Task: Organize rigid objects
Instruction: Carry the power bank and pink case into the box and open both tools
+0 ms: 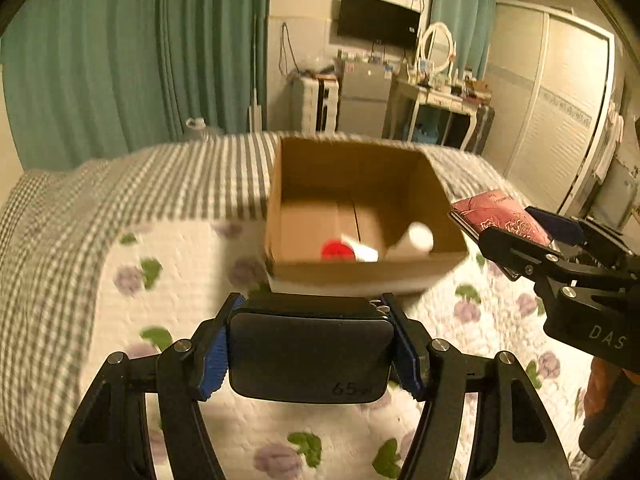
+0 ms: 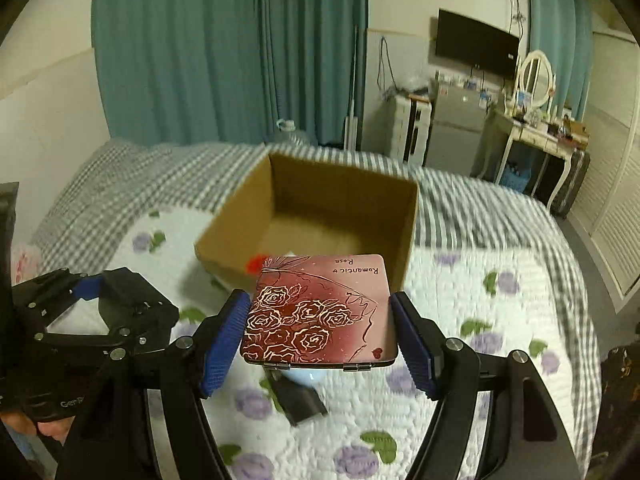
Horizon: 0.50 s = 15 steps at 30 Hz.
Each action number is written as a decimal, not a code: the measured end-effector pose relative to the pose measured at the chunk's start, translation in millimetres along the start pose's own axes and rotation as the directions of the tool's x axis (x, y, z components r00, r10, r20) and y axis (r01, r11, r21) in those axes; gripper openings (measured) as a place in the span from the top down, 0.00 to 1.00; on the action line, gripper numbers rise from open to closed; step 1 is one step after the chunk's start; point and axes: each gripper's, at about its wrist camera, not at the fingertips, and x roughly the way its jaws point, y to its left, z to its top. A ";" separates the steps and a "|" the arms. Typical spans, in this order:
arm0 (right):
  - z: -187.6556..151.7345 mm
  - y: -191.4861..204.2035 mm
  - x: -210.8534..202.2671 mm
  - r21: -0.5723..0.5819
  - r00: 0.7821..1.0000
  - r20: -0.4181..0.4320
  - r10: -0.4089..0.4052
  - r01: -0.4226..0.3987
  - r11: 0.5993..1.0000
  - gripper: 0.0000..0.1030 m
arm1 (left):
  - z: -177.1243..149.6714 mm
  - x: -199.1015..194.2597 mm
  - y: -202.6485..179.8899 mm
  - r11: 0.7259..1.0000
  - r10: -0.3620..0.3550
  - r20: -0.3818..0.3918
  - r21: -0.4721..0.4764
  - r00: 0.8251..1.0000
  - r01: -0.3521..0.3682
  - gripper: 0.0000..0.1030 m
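My left gripper is shut on a black rectangular charger block, its blue pads pressing both sides above the quilt. Ahead stands an open cardboard box that holds a white bottle with a red cap and a white cylinder. My right gripper is shut on a flat pink case printed with roses, held just short of the box. In the left wrist view that case hangs by the box's right wall. The left gripper shows at the right wrist view's left edge.
The box rests on a bed with a white floral quilt and a grey checked blanket. A black object and a pale blue one lie on the quilt below the pink case. Teal curtains, a fridge and a dressing table stand behind.
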 end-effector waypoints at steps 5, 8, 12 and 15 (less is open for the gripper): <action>30.8 -1.9 4.2 0.005 0.998 0.058 -0.001 0.000 1.000 0.31 | 29.9 7.0 3.9 0.999 0.014 0.033 0.039 0.999 -0.015 0.34; 45.7 -8.6 16.3 0.006 0.997 0.076 -0.003 0.003 1.000 0.31 | 45.4 22.3 3.9 0.997 0.025 0.043 0.070 0.999 -0.028 0.34; 58.9 -20.4 44.2 0.009 0.997 0.080 -0.011 0.010 1.000 0.31 | 66.8 52.1 1.0 0.994 0.021 0.056 0.104 0.998 -0.027 0.34; 66.2 -30.4 76.7 0.009 0.998 0.061 -0.023 0.023 1.000 0.31 | 79.4 81.0 -4.5 0.991 0.012 0.050 0.129 0.999 -0.018 0.34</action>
